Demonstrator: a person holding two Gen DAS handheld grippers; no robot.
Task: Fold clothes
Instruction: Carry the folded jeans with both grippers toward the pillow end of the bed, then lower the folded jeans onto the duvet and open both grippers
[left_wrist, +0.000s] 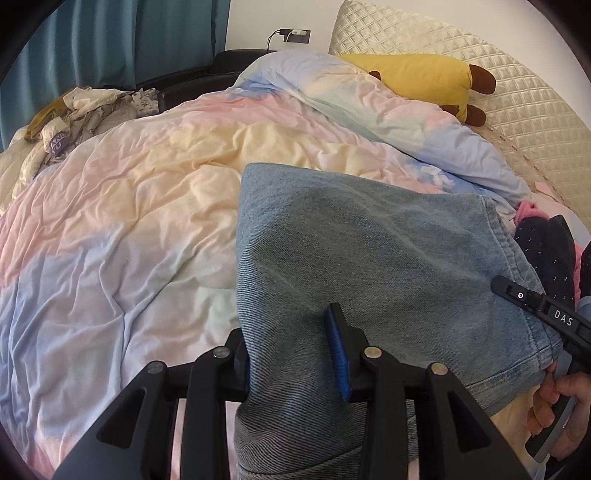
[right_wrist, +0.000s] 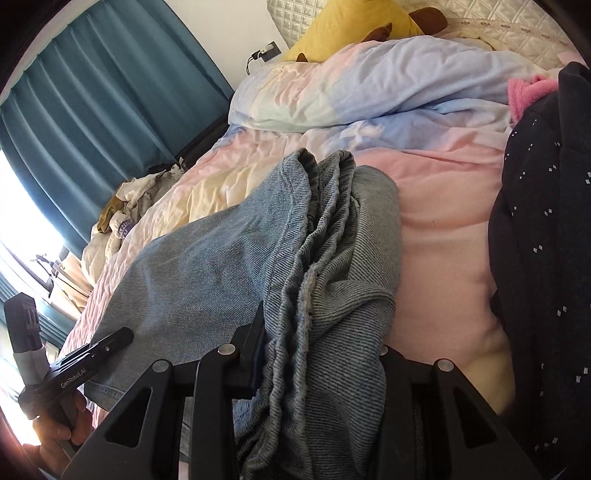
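Note:
Light blue jeans (left_wrist: 369, 240) lie folded in layers on the bed, lifted at the near edge. My left gripper (left_wrist: 288, 325) is shut on the near left part of the denim, which fills the gap between its blue pads. My right gripper (right_wrist: 321, 332) is shut on a thick bunched edge of the jeans (right_wrist: 221, 258); the cloth drapes over and hides its right finger. In the left wrist view the right gripper's body (left_wrist: 535, 306) and a hand (left_wrist: 561, 398) sit at the jeans' right hem. The left gripper's body (right_wrist: 92, 354) shows at lower left in the right wrist view.
A crumpled pastel duvet (left_wrist: 129, 184) covers the bed. A dark dotted garment (right_wrist: 546, 221) and a pink item (right_wrist: 524, 92) lie to the right. A heap of pale clothes (left_wrist: 85, 110) sits far left, and a yellow plush pillow (left_wrist: 417, 77) by the quilted headboard (left_wrist: 517, 92).

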